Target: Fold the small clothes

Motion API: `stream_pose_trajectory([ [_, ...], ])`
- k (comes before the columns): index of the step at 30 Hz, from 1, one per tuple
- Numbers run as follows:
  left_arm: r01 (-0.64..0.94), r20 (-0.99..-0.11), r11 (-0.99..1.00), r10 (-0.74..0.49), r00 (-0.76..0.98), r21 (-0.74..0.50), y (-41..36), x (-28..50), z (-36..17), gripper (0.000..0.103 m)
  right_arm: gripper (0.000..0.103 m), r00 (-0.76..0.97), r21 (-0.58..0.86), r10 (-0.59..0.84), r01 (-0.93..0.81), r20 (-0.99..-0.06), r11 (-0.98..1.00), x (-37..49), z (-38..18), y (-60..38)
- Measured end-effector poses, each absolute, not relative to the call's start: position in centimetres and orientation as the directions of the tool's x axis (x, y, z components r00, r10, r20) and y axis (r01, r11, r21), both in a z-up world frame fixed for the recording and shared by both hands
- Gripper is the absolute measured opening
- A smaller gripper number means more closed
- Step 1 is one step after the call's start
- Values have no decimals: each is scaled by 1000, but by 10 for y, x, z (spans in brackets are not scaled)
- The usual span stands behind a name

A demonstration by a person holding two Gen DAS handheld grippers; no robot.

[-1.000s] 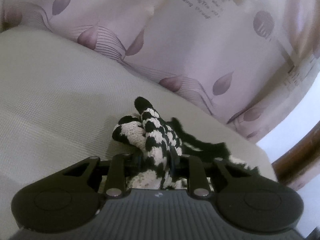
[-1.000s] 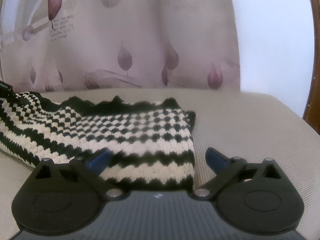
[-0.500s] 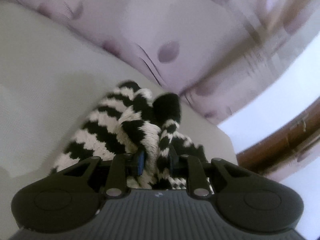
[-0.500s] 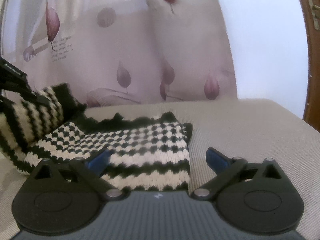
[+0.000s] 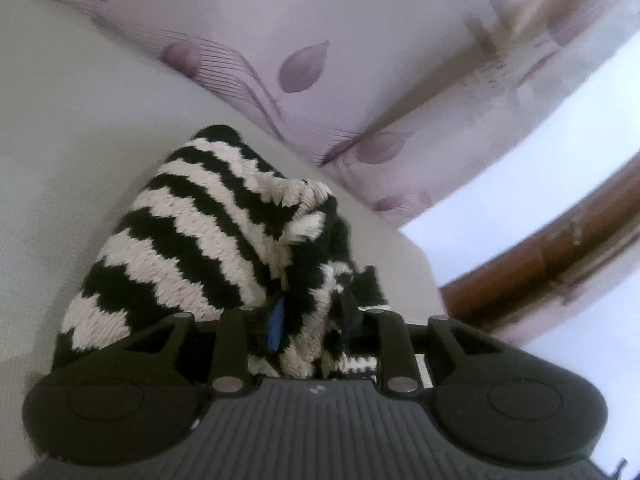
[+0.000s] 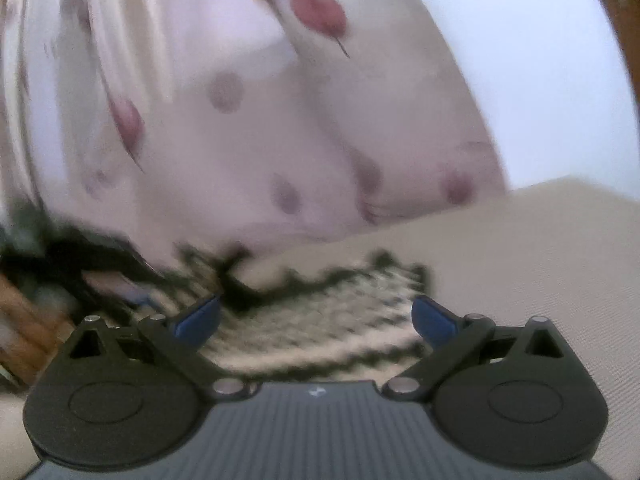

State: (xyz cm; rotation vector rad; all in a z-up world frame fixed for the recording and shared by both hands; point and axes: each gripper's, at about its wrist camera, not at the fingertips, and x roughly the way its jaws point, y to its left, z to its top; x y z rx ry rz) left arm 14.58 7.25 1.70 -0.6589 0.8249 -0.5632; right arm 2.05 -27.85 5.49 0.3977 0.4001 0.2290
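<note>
A black-and-cream striped knit garment (image 5: 188, 248) lies on a beige cushion (image 5: 60, 140). One end is lifted and doubled over the rest. My left gripper (image 5: 312, 320) has a bunch of this knit between its blue pads; its jaws are opening, with the cloth still filling the gap. In the right wrist view the flat part of the garment (image 6: 340, 304) is blurred. My right gripper (image 6: 316, 316) hovers over it, open, with nothing pinched. A dark blur at the left edge (image 6: 88, 256) is hard to make out.
A pale curtain (image 5: 320, 40) with purple leaf prints hangs right behind the cushion. A brown wooden frame (image 5: 540, 256) runs past the cushion's right edge. Bare cushion (image 6: 540, 260) lies to the right of the garment.
My left gripper has carried its end of the garment across, over the flat part. Its pads stand slightly wider. My right gripper has lifted and rolled while staying open.
</note>
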Motion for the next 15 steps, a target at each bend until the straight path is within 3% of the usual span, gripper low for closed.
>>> stream_pose_trajectory([
  [3, 215, -411, 589, -739, 533, -779, 78, 150, 12, 35, 103, 855, 501, 428, -244, -293, 830, 31, 71, -265],
  [5, 238, -363, 541, -771, 523, -806, 81, 148, 12, 46, 103, 806, 555, 507, -282, -305, 783, 44, 72, -253],
  [7, 265, -324, 513, -787, 525, -816, 87, 142, 16, 47, 103, 762, 581, 557, -301, -330, 756, 56, 68, -242],
  [9, 291, -274, 468, -810, 518, -834, 93, 135, 22, 48, 103, 745, 592, 563, -285, -359, 754, 64, 61, -233],
  [13, 403, -238, 517, -789, 567, -755, 114, 105, 34, 68, 103, 737, 664, 590, -263, -330, 700, 75, 50, -233],
  [15, 423, -200, 500, -791, 578, -756, 129, 92, 30, 73, 103, 734, 695, 602, -254, -314, 673, 81, 46, -234],
])
